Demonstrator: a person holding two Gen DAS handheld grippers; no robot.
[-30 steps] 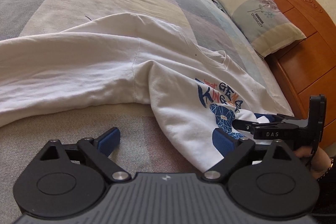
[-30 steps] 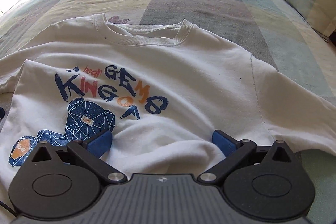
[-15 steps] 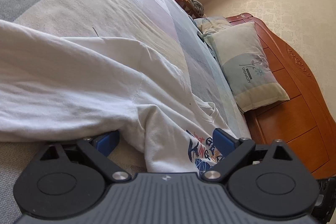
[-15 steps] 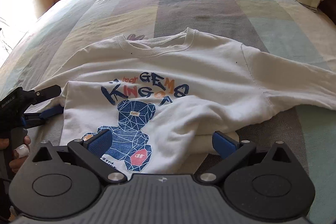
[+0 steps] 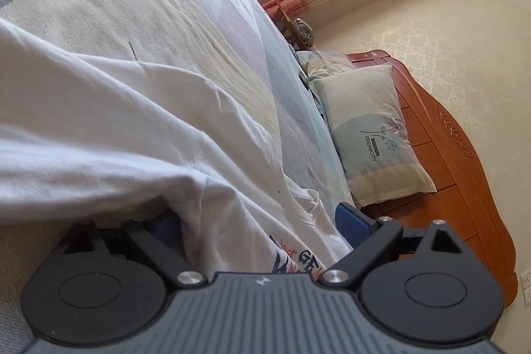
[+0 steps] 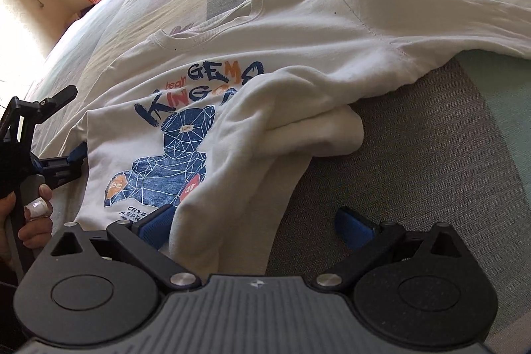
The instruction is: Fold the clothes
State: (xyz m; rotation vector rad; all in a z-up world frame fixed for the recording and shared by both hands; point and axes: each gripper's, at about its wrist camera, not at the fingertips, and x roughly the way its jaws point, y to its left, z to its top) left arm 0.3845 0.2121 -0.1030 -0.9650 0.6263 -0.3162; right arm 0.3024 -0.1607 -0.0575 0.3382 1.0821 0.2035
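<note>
Patchwork bedspread [image 6: 431, 128] carries the white sweatshirt [image 6: 298, 32], front up, hem bunched. I see left gripper [image 5: 255, 224] and right gripper [image 6: 255, 221] both wide, straddling fabric.

The sweatshirt [image 6: 282, 62] lies on the bed [image 6: 431, 155] ahead of the right gripper [image 6: 255, 221]. The left gripper [image 6: 63, 165] sits at its left edge. The pillow [image 5: 371, 135] lies beyond, against the headboard [image 5: 464, 188].

The right gripper [image 6: 255, 224] now sits farther back from the sweatshirt [image 6: 298, 55]; the hem lies folded over the bear print [image 6: 166, 161].
</note>
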